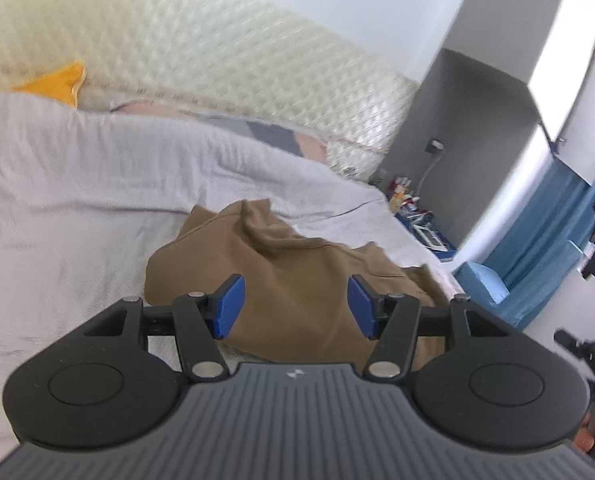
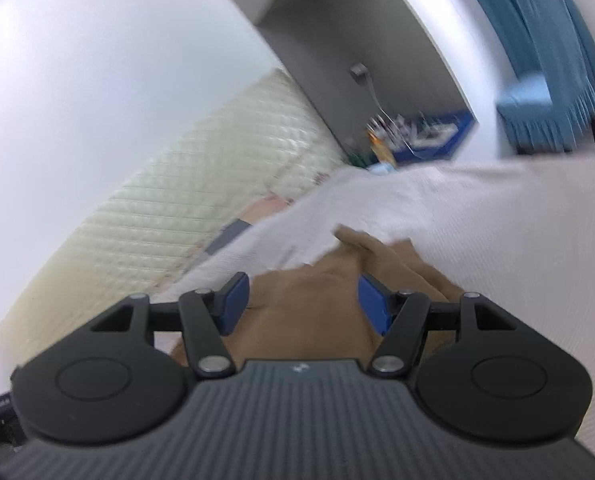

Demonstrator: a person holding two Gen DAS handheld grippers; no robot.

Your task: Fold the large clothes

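Two views reach me, both blurred. Largest is the bed (image 1: 77, 208), spread with a pale grey, finely woven sheet that creases softly across the left wrist view. Behind it, from ten to one o'clock, runs a cream quilted headboard (image 1: 225, 64) with a diamond pattern, and a yellow cloth corner (image 1: 57, 84) peeks out at ten o'clock. On the sheet, at the centre of each view, lies the tan garment (image 1: 297, 280), a thick matte fabric bunched into rounded folds. At two o'clock a grey wall niche holds a blue tray (image 1: 429, 232) of small clutter, with blue curtains (image 1: 545, 232) further right. My left gripper (image 1: 295, 306) stands about half open above the tan garment, its blue pads (image 1: 230, 306) gripping nothing. My right gripper (image 2: 305, 304) is likewise half open and empty over it.
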